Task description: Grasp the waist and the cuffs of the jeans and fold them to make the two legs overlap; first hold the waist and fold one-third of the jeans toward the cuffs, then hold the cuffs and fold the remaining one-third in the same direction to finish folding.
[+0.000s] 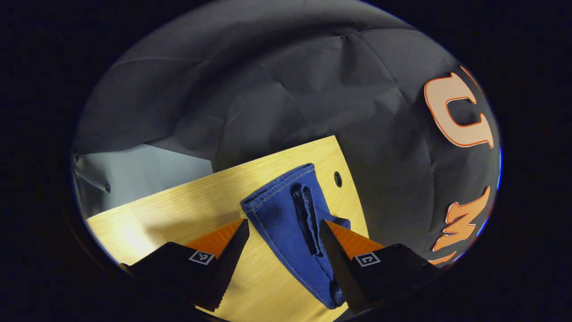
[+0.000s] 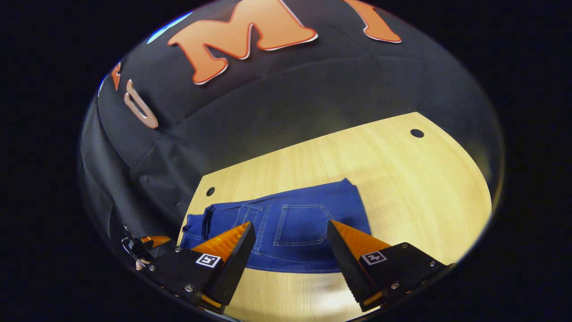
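Left gripper (image 1: 283, 226) jaws apart, jeans (image 1: 290, 219) on table (image 1: 178, 210) between them.

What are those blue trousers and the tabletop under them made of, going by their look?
The jeans look like blue denim: matte woven cloth with pale stitched seams and a sewn patch pocket. The table looks like pale wood or a wood-look laminate: fine straight grain, a smooth surface with a slight sheen, and small round holes near the edges. Which of the two it is, the pictures leave open.
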`<move>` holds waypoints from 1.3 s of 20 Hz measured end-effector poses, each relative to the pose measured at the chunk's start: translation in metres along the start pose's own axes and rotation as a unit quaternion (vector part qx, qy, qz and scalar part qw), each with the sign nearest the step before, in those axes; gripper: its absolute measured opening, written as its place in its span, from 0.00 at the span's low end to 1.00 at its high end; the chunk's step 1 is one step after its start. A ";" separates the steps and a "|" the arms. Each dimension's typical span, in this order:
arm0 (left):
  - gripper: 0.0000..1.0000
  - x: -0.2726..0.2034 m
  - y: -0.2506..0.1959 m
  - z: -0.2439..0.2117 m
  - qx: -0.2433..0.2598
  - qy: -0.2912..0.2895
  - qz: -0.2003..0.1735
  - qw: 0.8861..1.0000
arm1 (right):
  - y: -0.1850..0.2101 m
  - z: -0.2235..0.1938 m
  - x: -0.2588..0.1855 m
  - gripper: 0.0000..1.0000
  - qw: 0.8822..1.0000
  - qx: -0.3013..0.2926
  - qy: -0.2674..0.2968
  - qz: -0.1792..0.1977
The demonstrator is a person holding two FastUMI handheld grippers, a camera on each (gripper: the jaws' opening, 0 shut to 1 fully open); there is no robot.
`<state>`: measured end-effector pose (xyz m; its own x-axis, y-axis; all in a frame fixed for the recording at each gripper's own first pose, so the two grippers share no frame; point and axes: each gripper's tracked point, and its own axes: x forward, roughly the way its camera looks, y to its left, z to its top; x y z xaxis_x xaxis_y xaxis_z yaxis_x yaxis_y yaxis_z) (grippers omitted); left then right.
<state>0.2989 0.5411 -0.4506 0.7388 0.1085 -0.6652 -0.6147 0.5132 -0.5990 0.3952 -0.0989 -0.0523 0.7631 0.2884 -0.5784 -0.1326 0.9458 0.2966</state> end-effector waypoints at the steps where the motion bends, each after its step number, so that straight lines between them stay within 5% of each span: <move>1: 0.98 0.004 0.003 0.000 0.003 0.002 0.009 1.000 | -0.005 0.002 -0.001 0.98 1.000 0.003 -0.002 -0.005; 5: 0.96 0.026 0.009 0.004 0.020 0.003 0.024 1.000 | -0.024 0.005 -0.007 0.98 1.000 0.019 -0.002 -0.017; 10: 0.98 0.055 -0.041 -0.016 -0.008 0.030 -0.077 0.997 | -0.030 -0.002 -0.007 0.99 0.999 0.040 0.011 -0.018; 13: 0.95 0.080 -0.060 -0.018 -0.022 0.023 -0.096 0.995 | -0.041 0.005 -0.017 0.99 0.998 0.048 0.006 -0.035; 14: 0.91 0.088 -0.058 -0.020 -0.009 0.026 -0.073 0.997 | -0.046 0.008 -0.021 0.98 0.998 0.051 0.005 -0.039; 17: 0.09 0.104 -0.046 -0.025 0.004 0.016 -0.024 1.000 | -0.076 0.013 -0.037 0.99 0.996 0.064 -0.002 -0.059; 21: 0.02 0.058 -0.086 -0.015 0.079 -0.028 -0.030 0.996 | -0.089 0.023 -0.044 0.98 0.995 0.080 -0.014 -0.054; 26: 0.01 -0.023 -0.193 -0.025 0.230 -0.097 -0.090 0.964 | -0.107 0.045 -0.057 0.98 0.996 0.081 -0.034 -0.032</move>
<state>0.3937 0.4183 -0.3313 0.8871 0.1165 -0.4467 -0.3172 0.8568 -0.4065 0.3946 -0.2233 -0.0165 0.8090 0.2125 -0.5480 0.0167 0.9237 0.3828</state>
